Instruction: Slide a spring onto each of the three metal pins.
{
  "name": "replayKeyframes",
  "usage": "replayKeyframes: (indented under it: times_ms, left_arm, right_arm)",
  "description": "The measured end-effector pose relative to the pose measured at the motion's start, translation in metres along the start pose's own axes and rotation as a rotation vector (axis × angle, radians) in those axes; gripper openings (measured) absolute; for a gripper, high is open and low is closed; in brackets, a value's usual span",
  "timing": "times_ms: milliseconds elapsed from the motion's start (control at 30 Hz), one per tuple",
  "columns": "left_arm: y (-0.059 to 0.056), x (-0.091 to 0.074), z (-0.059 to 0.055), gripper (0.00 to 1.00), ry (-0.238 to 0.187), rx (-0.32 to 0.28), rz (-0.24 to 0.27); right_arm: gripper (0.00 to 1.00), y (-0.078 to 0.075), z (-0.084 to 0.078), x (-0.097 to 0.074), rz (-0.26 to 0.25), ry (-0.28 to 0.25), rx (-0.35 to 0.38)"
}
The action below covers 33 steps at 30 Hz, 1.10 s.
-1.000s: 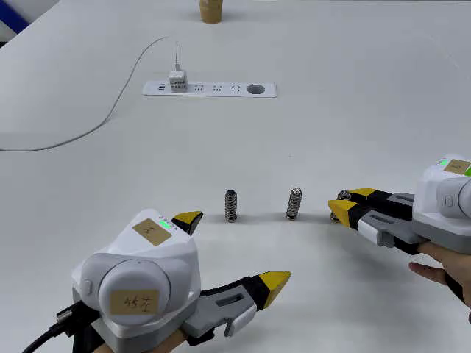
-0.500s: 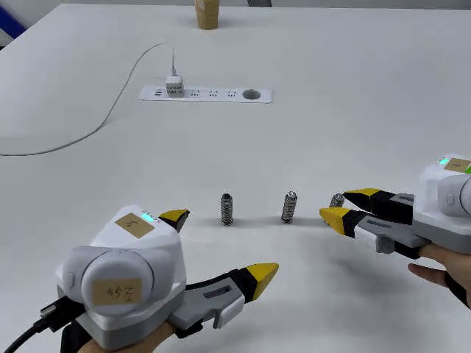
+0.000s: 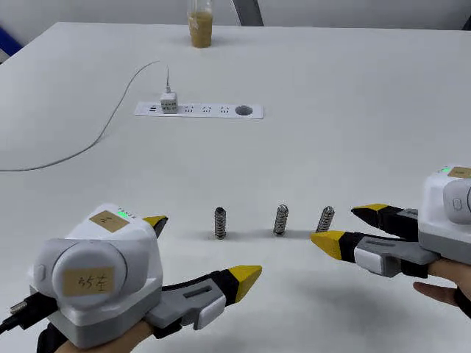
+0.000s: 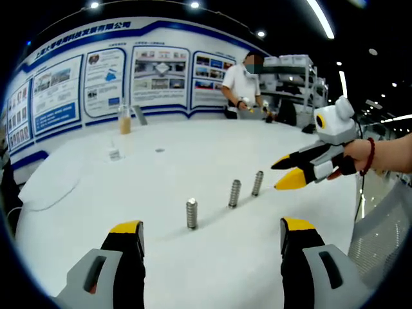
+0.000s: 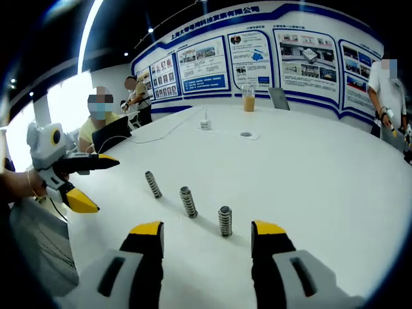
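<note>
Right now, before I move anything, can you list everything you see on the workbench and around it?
springs: three, silver-grey, upright in a row near the front of the table
table: one, white, under everything
power strip: one, white, further back on the table
charger: one, white, plugged into the strip's left end
cable: one, light grey, curving left from the strip
drink container: one, clear with amber liquid, at the far edge
wall posters: several, blue and white, behind the table
person: one, white shirt, standing beyond the table
left hand-held gripper: one, white with yellow tips, open, empty
right hand-held gripper: one, same colours, open, beside the rightmost spring
</note>
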<state>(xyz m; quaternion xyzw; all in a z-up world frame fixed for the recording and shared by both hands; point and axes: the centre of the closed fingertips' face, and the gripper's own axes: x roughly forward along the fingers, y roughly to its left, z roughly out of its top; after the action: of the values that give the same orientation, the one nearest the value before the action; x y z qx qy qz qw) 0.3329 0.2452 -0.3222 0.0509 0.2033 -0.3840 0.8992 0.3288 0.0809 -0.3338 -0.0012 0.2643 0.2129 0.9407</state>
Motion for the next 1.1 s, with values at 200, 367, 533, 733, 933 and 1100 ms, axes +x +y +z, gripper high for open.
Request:
replayKeyframes:
  times_ms: [200, 367, 533, 733, 933, 1100]
  left_arm:
    - [0.005, -0.008, 0.000, 0.92, 0.020, 0.009, 0.005]
    - [0.006, -0.013, 0.000, 0.95, 0.032, 0.009, 0.005]
    - [0.005, -0.018, 0.003, 0.95, 0.037, 0.015, 0.007]
    - [0.002, -0.022, 0.004, 0.98, 0.050, 0.010, -0.007]
    - [0.001, -0.025, 0.004, 1.00, 0.048, 0.001, -0.005]
    - [0.000, -0.027, 0.001, 1.00, 0.054, -0.006, -0.006]
  right_arm:
    - [0.64, 0.010, 0.004, -0.010, 0.009, -0.005, 0.004]
    - [0.69, 0.021, 0.006, -0.017, 0.024, -0.006, 0.005]
    - [0.73, 0.028, 0.004, -0.024, 0.032, 0.001, 0.003]
    - [0.77, 0.033, 0.001, -0.030, 0.037, 0.005, 0.011]
    - [0.82, 0.039, -0.002, -0.035, 0.037, 0.011, 0.002]
    - [0.86, 0.044, -0.004, -0.037, 0.042, 0.018, -0.003]
